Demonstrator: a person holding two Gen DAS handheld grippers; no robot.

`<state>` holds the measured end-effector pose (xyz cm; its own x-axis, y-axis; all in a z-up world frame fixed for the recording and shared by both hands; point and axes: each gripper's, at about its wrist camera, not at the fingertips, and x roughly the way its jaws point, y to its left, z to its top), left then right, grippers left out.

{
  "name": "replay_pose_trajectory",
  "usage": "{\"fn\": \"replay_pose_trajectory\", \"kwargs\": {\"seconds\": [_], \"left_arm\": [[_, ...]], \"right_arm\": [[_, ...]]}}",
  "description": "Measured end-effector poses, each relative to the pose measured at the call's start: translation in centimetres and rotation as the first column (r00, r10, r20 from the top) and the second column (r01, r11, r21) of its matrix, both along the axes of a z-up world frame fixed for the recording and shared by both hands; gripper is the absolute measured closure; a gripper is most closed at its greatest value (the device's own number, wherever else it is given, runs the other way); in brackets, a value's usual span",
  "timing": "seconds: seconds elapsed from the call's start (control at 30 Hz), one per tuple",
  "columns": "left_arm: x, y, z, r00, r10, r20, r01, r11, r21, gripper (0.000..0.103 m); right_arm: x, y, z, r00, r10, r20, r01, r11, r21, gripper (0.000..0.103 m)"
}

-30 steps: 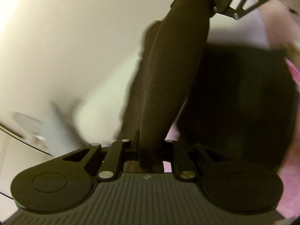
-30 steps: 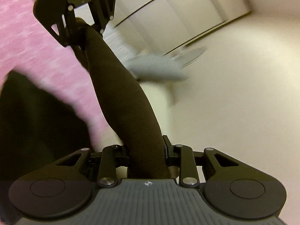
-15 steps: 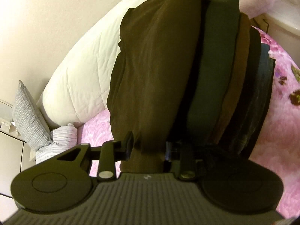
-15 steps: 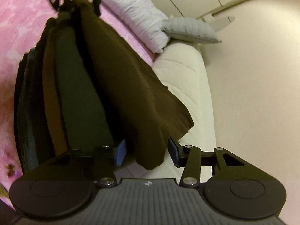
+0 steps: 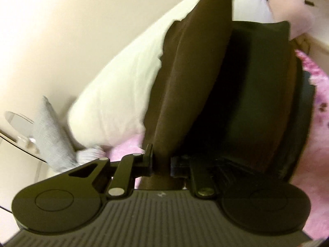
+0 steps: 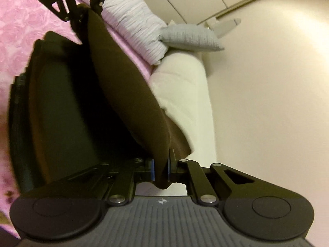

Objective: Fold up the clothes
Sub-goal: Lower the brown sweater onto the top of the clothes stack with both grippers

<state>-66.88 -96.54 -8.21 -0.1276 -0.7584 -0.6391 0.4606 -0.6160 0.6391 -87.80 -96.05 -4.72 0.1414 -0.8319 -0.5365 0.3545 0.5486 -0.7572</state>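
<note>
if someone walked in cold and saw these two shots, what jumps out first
A long brown garment stretched between the two grippers: the left gripper pinches one end, the right gripper the other. Right beside it on the pink floral bedspread sits a stack of dark folded clothes. Behind, a white quilted duvet and a grey cushion lie against the cream wall.

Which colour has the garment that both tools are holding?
Dark brown garment, plain with no pattern; it shows best in the right wrist view.
</note>
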Motion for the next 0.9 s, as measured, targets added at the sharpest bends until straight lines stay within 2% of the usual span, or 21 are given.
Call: {"fn": "replay_pose_trajectory", "kwargs": {"seconds": [0.07,0.17,0.37,0.53,0.6,0.67,0.73,0.77,0.87,0.9], "left_arm": [[-0.2,0.5,-0.8,1.000,-0.001,0.005,0.001,1.000,0.019,0.089],[-0.4,1.0,-1.7,1.000,0.003,0.014,-0.004,1.000,0.031,0.090],[-0.7,1.9,-3.3,1.000,0.011,0.029,-0.013,0.999,0.051,0.081],[-0.3,2.6,-2.9,1.000,0.018,0.019,-0.019,0.998,0.055,0.081],[-0.2,2.8,-3.0,1.000,0.017,0.022,-0.018,0.998,0.053,0.081],[-0.3,2.9,-3.2,1.000,0.013,0.024,-0.015,0.998,0.054,0.081],[-0.6,2.7,-3.5,1.000,0.013,0.024,-0.015,0.998,0.059,0.081],[-0.7,2.6,-3.6,1.000,0.017,0.023,-0.018,0.998,0.063,0.081],[-1.1,2.4,-3.6,1.000,0.028,0.014,-0.029,0.997,0.075,0.090],[-1.1,2.7,-3.2,1.000,0.027,0.009,-0.027,0.997,0.065,0.091]], "right_arm": [[-0.1,1.4,-2.7,0.999,0.003,-0.034,-0.001,0.998,0.066,0.096],[0.0,1.8,-5.6,0.997,0.008,-0.071,-0.001,0.994,0.106,0.095],[0.4,1.7,-5.5,0.996,0.002,-0.090,0.007,0.996,0.093,0.093],[0.6,2.8,-5.1,0.991,0.018,-0.131,-0.010,0.998,0.063,0.073],[1.0,2.9,-4.8,0.991,0.028,-0.132,-0.023,0.999,0.036,0.058],[1.5,2.9,-4.5,0.991,0.045,-0.128,-0.044,0.999,0.016,0.053],[1.8,2.5,-4.8,0.988,0.062,-0.141,-0.060,0.998,0.021,0.053],[2.0,2.1,-5.0,0.987,0.063,-0.146,-0.059,0.998,0.030,0.056],[2.2,0.9,-5.5,0.989,0.050,-0.143,-0.039,0.996,0.076,0.086],[2.2,0.6,-5.2,0.992,0.036,-0.122,-0.024,0.995,0.094,0.090]]}}
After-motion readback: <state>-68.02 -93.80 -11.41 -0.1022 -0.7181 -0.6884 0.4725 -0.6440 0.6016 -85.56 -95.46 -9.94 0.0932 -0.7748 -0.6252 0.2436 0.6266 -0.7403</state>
